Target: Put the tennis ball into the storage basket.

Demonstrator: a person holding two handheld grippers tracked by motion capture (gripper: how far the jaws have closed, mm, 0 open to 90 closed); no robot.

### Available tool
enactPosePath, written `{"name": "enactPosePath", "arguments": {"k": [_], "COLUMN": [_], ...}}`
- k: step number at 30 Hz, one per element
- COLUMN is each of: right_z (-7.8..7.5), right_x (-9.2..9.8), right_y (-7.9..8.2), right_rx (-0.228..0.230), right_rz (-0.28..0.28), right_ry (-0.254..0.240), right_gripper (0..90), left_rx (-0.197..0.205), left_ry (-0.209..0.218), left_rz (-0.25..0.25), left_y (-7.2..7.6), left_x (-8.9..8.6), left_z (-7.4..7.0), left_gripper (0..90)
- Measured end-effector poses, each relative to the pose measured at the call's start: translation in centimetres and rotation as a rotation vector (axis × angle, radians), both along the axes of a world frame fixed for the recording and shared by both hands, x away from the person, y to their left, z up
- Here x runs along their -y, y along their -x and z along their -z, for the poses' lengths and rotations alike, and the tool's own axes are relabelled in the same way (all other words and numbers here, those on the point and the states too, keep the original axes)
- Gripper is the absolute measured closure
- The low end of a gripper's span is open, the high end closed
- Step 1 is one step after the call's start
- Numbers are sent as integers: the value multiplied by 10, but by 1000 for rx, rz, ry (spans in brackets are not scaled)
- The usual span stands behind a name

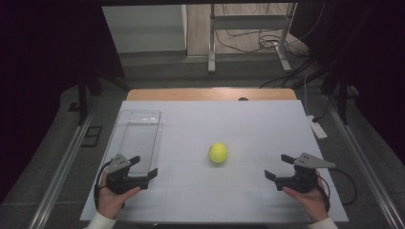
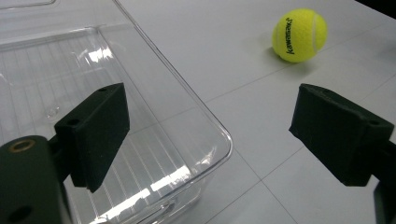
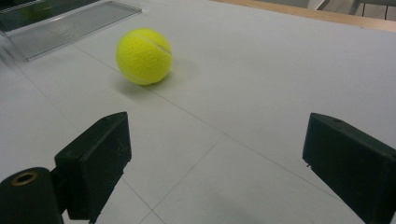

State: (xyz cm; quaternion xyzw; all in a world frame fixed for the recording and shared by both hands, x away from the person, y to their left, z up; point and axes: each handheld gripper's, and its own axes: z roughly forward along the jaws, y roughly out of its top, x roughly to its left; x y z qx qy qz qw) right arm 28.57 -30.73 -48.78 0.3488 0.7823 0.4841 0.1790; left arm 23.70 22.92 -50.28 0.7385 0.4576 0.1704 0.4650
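Tennis ball point(image 1: 218, 153): lies free on the white table point(image 1: 239, 200), centre of the high view, touching nothing.
Clear plastic bin point(image 1: 138, 138): empty at left of frame, probably the drop-off point, judging by the layout.
Left gripper point(image 1: 143, 167): jaws wide apart, empty, beside the bin's near corner; ball well off to its right.
Right gripper point(image 1: 279, 167): jaws apart, empty, lower right; ball up-left of it, seemingly staged for a reach.
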Motion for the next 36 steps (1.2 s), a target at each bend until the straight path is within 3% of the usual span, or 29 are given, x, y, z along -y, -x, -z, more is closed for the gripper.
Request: {"name": "enactPosePath", "arguments": {"k": [8, 19, 36], "right_z": [-2, 1, 3], "right_x": [1, -1, -7], "right_y": [1, 5, -3], "right_rx": [10, -9, -13], "right_rz": [-2, -2, -25], "right_ry": [-8, 2, 4], "right_gripper": [82, 85, 91], "left_rx": [-2, 1, -1], "left_ry": [-7, -10, -10], "left_rz": [3, 6, 4], "left_y": [4, 0, 6], "left_x": [1, 1, 4], "left_z": [1, 1, -2], "left_gripper": [127, 125, 126]}}
